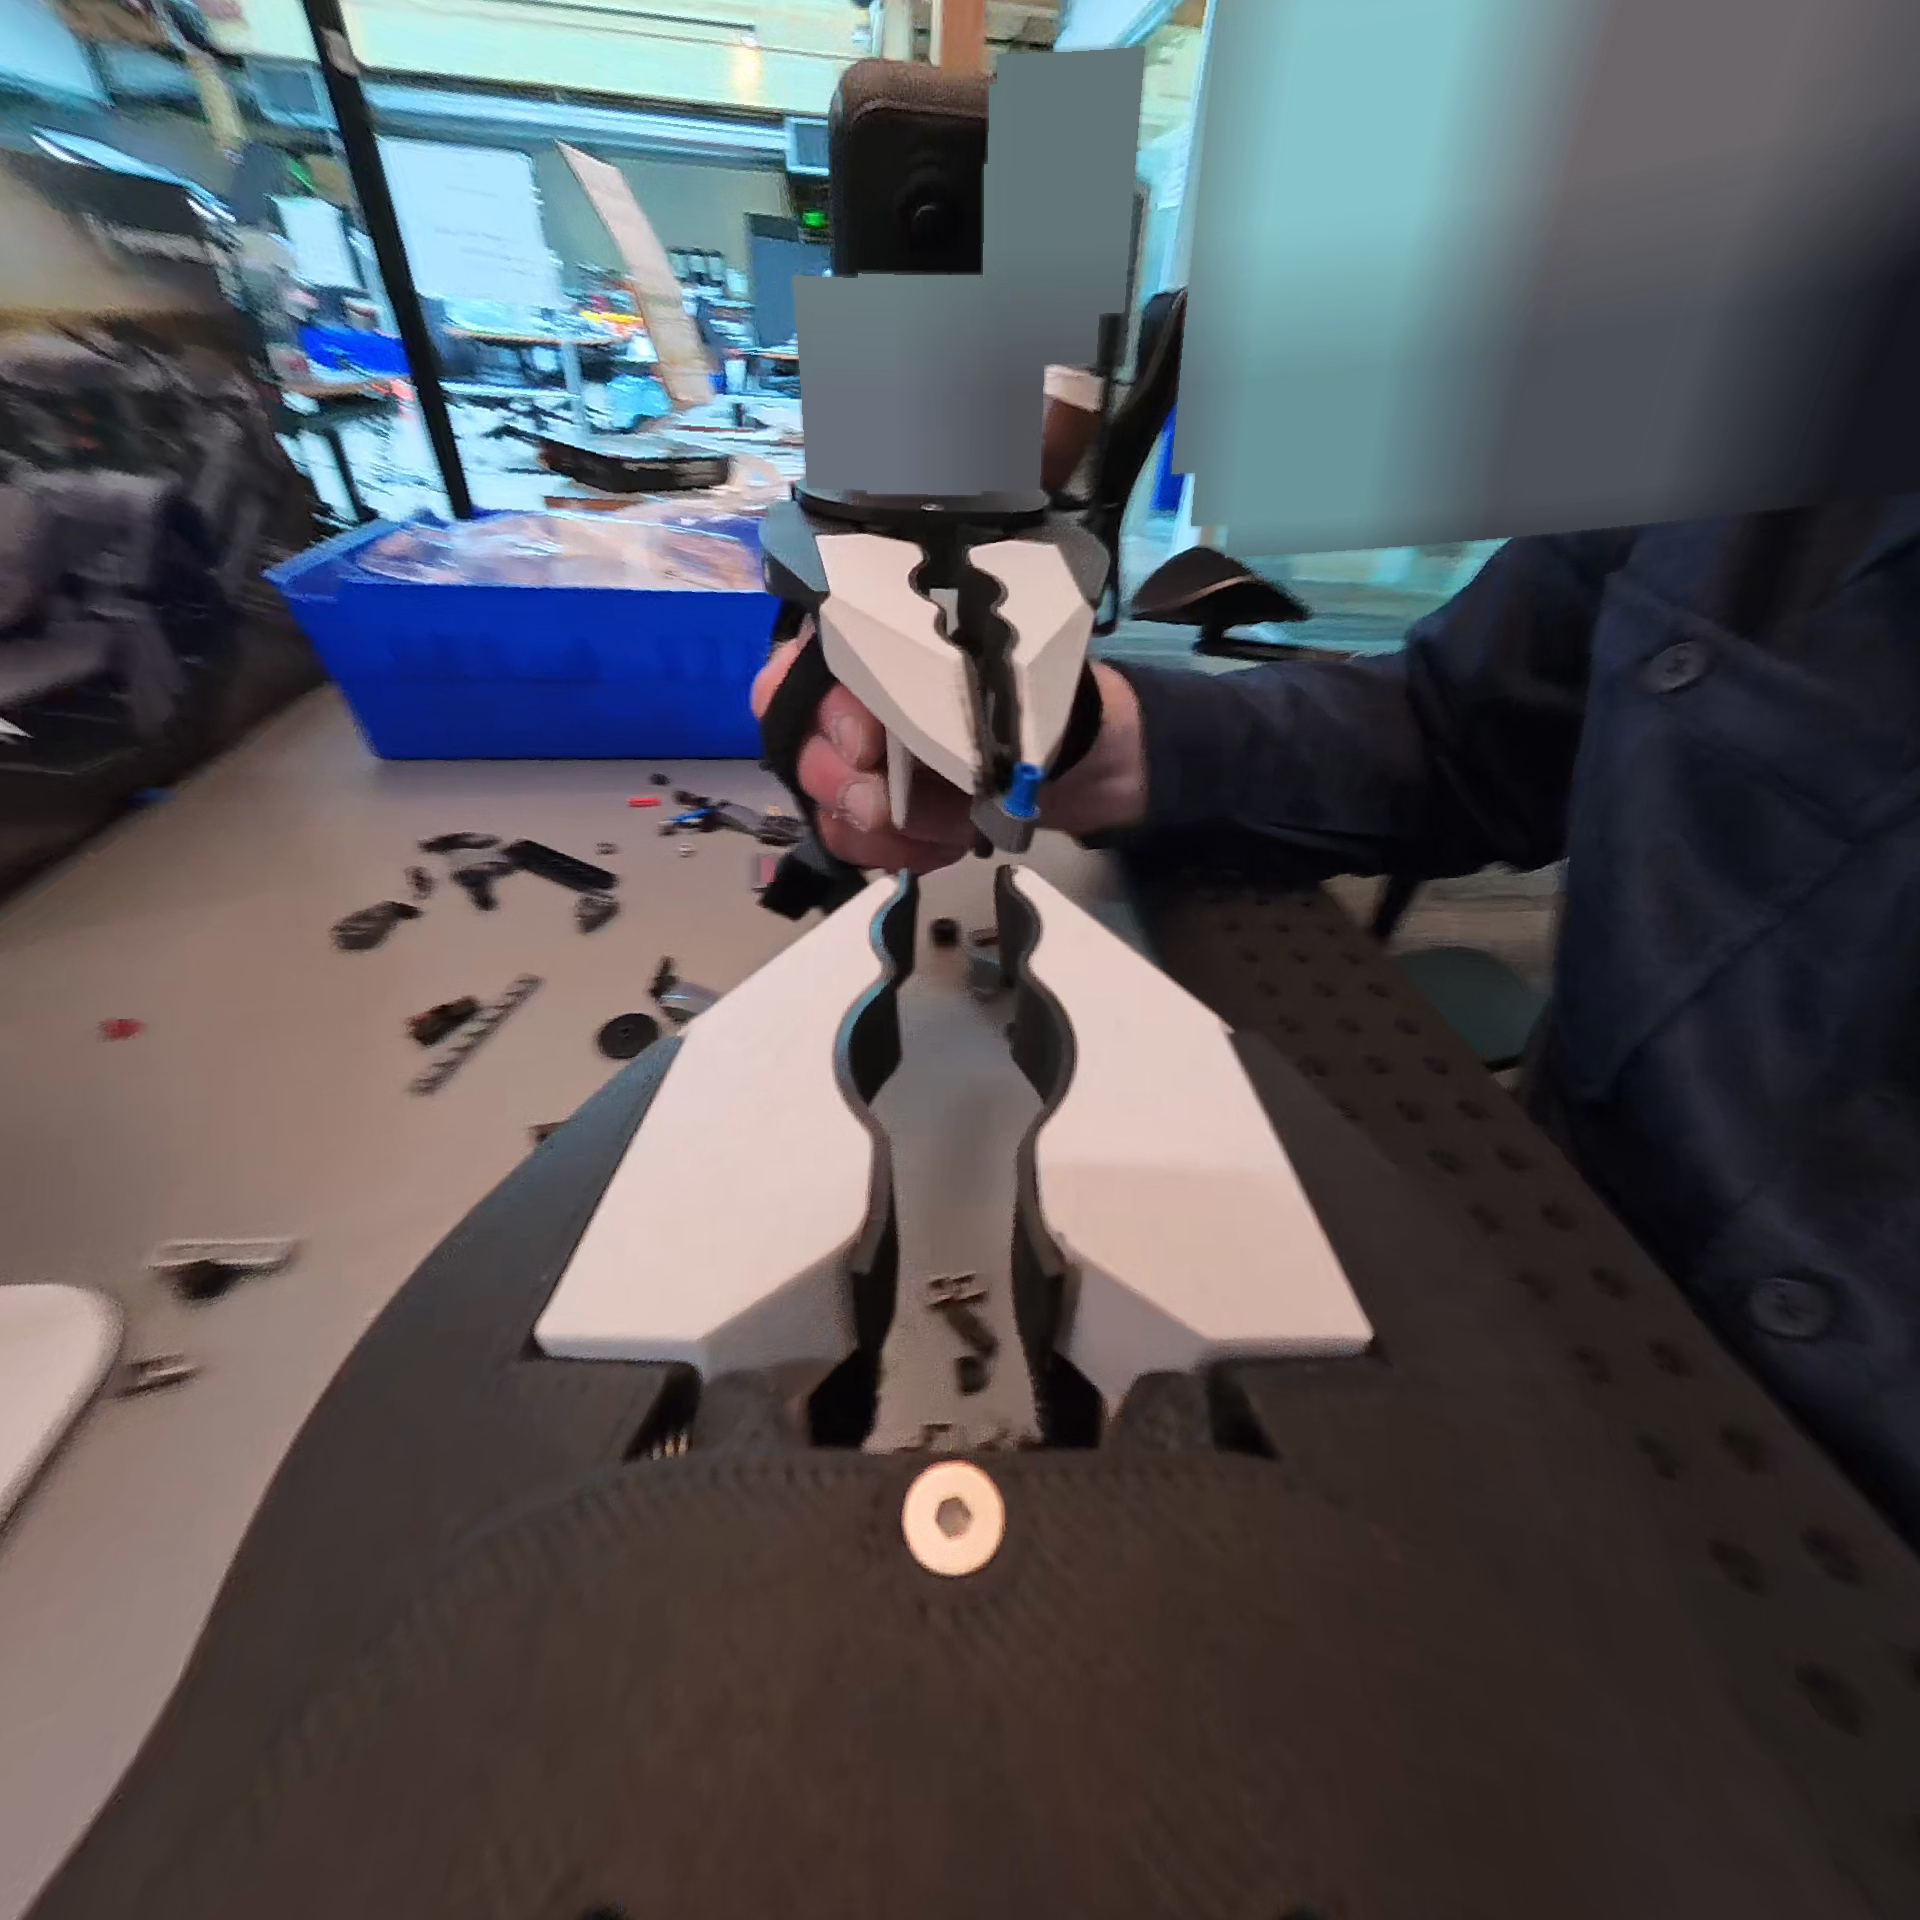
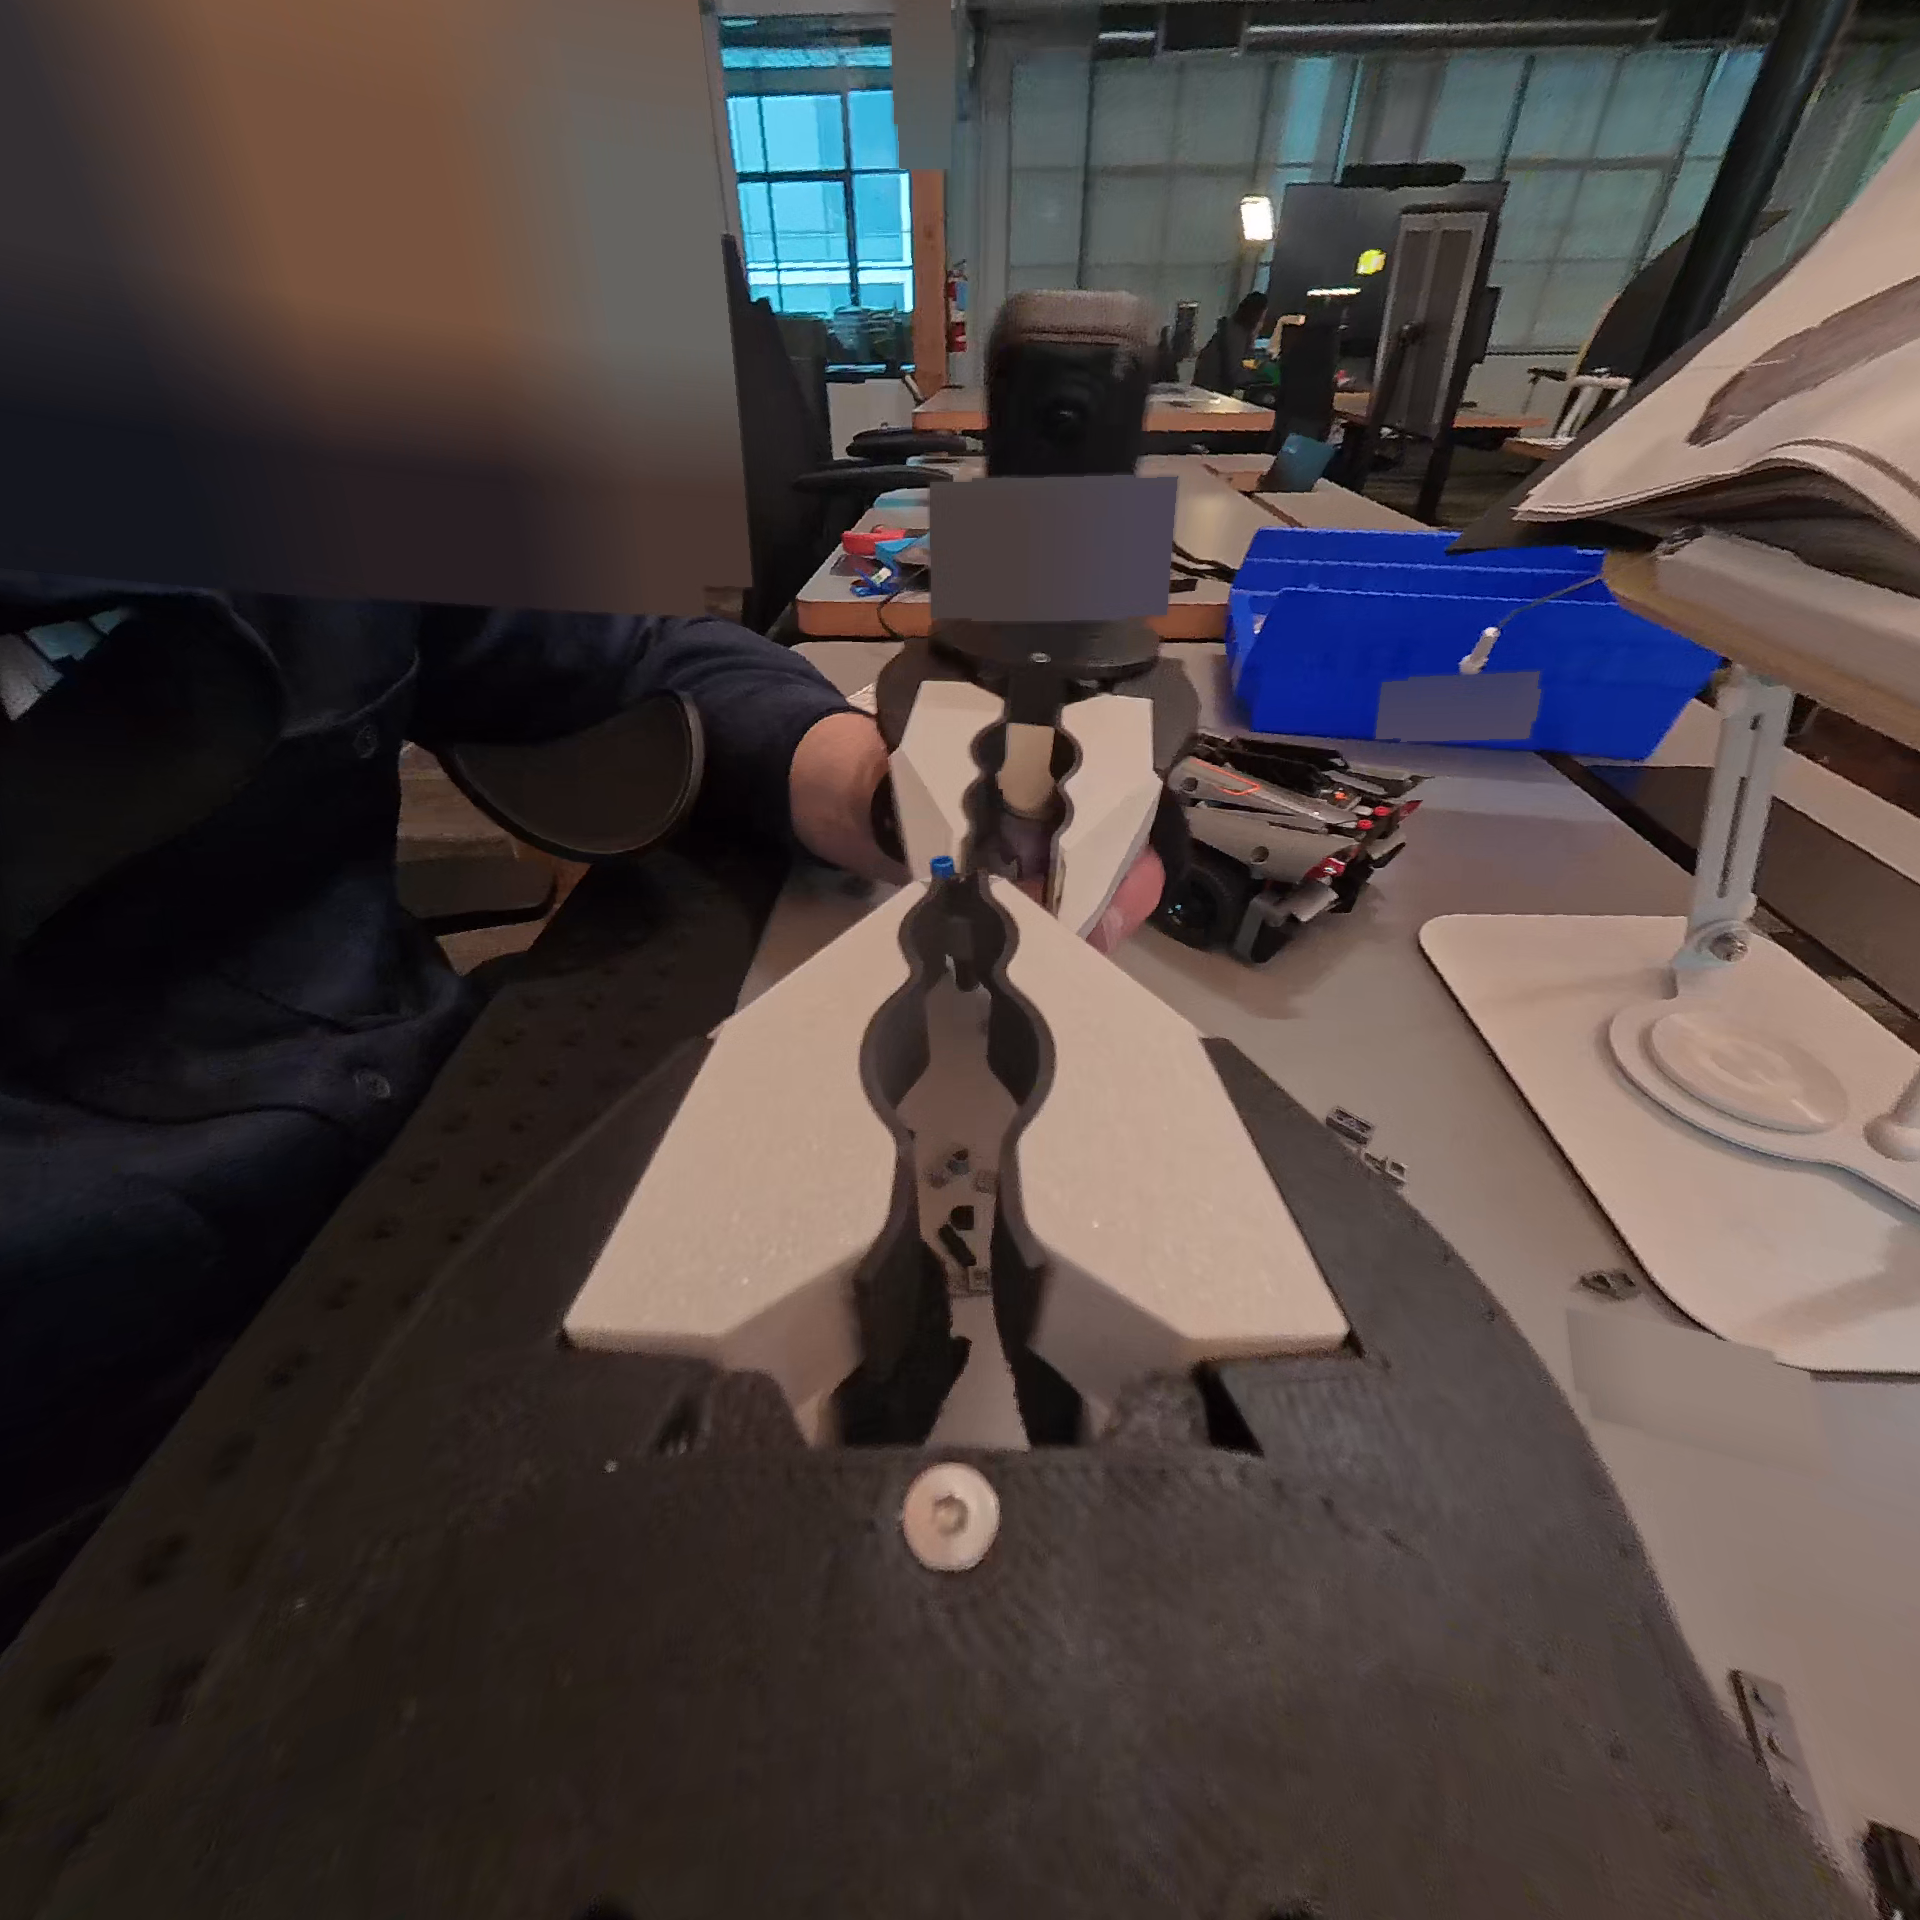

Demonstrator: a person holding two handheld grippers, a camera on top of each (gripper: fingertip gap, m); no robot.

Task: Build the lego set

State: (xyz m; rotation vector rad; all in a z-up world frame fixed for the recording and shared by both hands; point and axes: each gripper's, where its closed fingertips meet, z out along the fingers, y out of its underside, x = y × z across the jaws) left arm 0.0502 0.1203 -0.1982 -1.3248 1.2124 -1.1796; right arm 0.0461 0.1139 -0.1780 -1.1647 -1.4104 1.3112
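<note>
My right gripper (image 2: 956,896) is shut on a small grey lego piece with a blue pin (image 2: 941,869) and holds it above the table. In the left wrist view the right gripper (image 1: 987,781) faces me, tips down, with the same grey and blue piece (image 1: 1013,808) at its tips. My left gripper (image 1: 956,883) is open and empty, its tips just below that piece. It also shows in the right wrist view (image 2: 1023,862), close in front of the right gripper's tips. A partly built grey and black lego car (image 2: 1288,842) lies on the table behind.
Several loose dark lego pieces (image 1: 499,883) are scattered on the grey table (image 1: 260,1039). A blue bin (image 1: 540,665) stands at the back. A white stand base (image 2: 1662,1143) carries an open booklet (image 2: 1766,416) at right. A black perforated board (image 1: 1434,1039) lies by the person's dark sleeve (image 1: 1351,748). Left and right tips are no more than a few centimetres apart.
</note>
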